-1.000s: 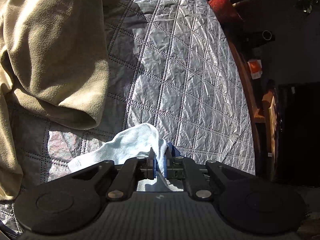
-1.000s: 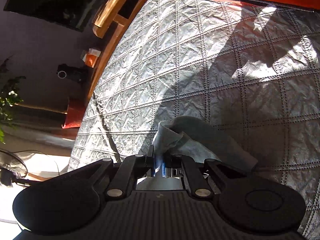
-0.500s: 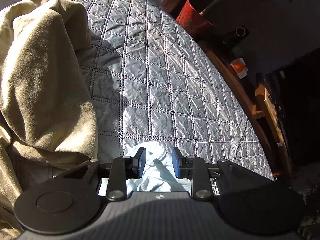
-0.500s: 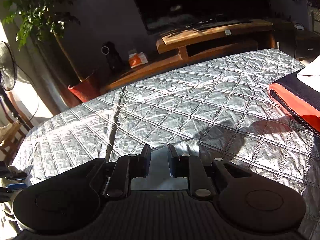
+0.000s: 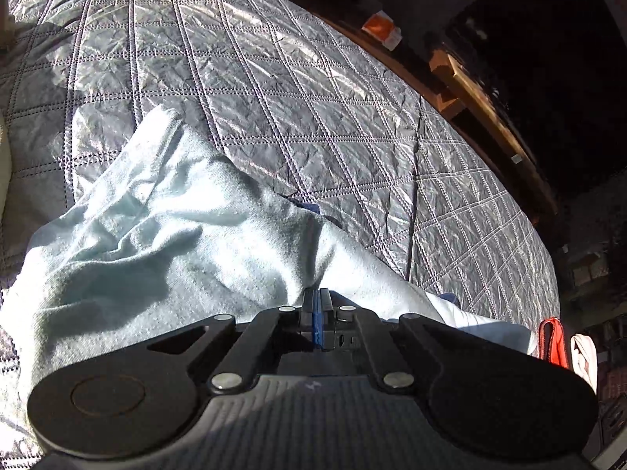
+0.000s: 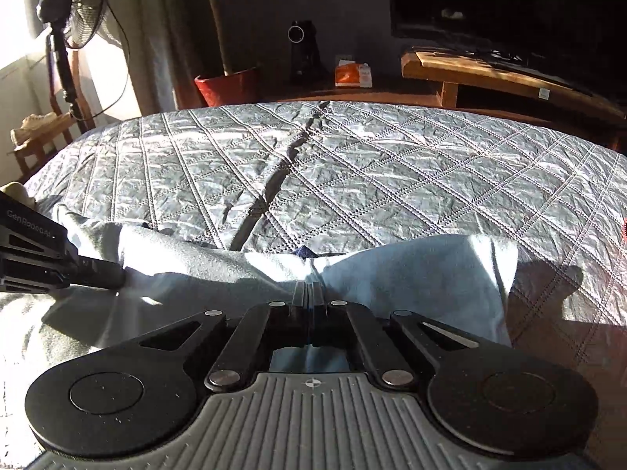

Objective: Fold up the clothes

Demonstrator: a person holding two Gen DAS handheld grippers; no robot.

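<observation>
Pale blue garment point(image 5: 164, 235) on quilt point(image 5: 313, 98), both claws pinching it

A home bedroom: quilted bedspread point(image 6: 392, 180), standing fan point(image 6: 78, 11) (potted plant point(image 6: 229, 86) beside).

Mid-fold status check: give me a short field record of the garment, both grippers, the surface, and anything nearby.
garment: light blue garment, rumpled, lying on the quilt
left gripper: fingers shut on the garment's edge
right gripper: fingers shut on the garment's edge
surface: grey quilted bedspread, one long crease
nearby: orange-trimmed item at the left view's right edge; red plant pot and standing fan beyond the bed
</observation>
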